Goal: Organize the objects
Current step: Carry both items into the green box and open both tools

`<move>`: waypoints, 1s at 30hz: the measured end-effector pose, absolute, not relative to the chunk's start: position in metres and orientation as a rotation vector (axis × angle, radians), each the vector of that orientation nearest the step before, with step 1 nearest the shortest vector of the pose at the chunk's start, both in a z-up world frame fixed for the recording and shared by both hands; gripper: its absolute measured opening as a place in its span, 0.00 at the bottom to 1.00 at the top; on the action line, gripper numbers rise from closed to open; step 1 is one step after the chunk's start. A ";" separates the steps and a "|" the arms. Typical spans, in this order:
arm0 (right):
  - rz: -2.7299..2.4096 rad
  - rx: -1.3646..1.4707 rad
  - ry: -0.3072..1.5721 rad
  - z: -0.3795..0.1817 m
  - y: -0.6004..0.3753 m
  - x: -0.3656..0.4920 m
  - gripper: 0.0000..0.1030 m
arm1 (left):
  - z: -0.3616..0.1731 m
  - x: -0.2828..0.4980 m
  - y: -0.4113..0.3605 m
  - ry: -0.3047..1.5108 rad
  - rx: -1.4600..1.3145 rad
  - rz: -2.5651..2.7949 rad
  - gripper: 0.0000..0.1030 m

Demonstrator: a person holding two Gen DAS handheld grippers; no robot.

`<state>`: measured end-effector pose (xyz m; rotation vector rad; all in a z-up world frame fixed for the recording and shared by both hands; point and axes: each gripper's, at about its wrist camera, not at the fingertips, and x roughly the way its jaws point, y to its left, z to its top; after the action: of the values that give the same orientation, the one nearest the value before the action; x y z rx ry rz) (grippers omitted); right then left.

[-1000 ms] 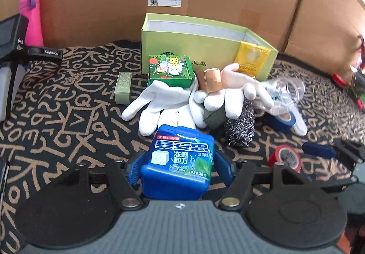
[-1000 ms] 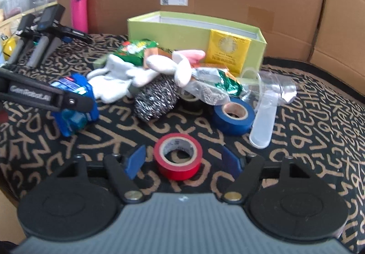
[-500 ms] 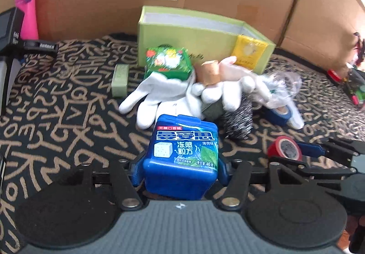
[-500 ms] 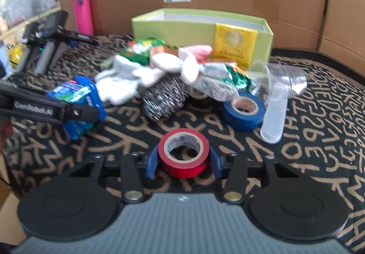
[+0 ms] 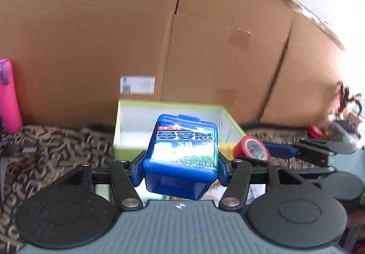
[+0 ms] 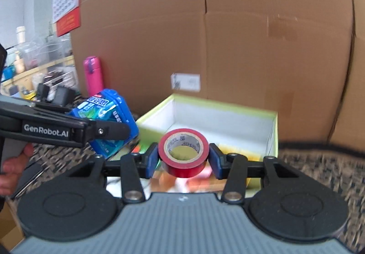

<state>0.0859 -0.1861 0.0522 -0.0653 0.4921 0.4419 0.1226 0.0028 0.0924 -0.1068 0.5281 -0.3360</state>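
My left gripper (image 5: 180,168) is shut on a blue gum box (image 5: 182,156) and holds it in the air in front of the open green box (image 5: 127,137). The gum box also shows in the right wrist view (image 6: 109,121). My right gripper (image 6: 183,159) is shut on a red tape roll (image 6: 183,151) and holds it raised in front of the green box (image 6: 228,121). The tape roll also shows in the left wrist view (image 5: 251,146). The green box's white inside looks empty where visible.
A tall cardboard wall (image 5: 136,26) stands behind the green box. A pink bottle (image 6: 92,76) stands at the back left. The patterned cloth (image 6: 319,167) covers the table. The pile of gloves and other items is hidden below both grippers.
Both grippers closed on their objects, lifted them off the cloth and moved towards the green box. The pile on the table has dropped out of view.
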 end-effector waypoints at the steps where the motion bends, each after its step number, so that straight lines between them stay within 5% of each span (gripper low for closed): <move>1: 0.429 -0.069 0.489 0.055 -0.184 0.099 0.45 | 0.095 0.136 0.001 0.531 -0.116 -0.328 0.60; 11: 0.331 -0.138 0.620 0.015 -0.162 0.225 0.45 | 0.064 0.268 -0.011 0.685 -0.164 -0.253 0.60; 22: 0.316 -0.125 0.796 -0.038 -0.151 0.292 0.45 | 0.031 0.309 -0.005 0.695 -0.149 -0.219 0.63; 24: 0.317 -0.148 0.816 -0.044 -0.147 0.295 0.50 | 0.030 0.306 -0.003 0.656 -0.139 -0.228 0.90; 26: 0.305 -0.155 0.807 -0.046 -0.146 0.295 0.77 | 0.030 0.304 -0.003 0.645 -0.121 -0.245 0.92; 30: 0.308 -0.151 0.770 -0.038 -0.149 0.286 0.82 | 0.036 0.298 0.003 0.651 -0.138 -0.221 0.92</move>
<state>0.2861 -0.1492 -0.0384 -0.1505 0.7704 0.3081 0.2980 0.0030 0.0365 -0.1381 0.6515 -0.2207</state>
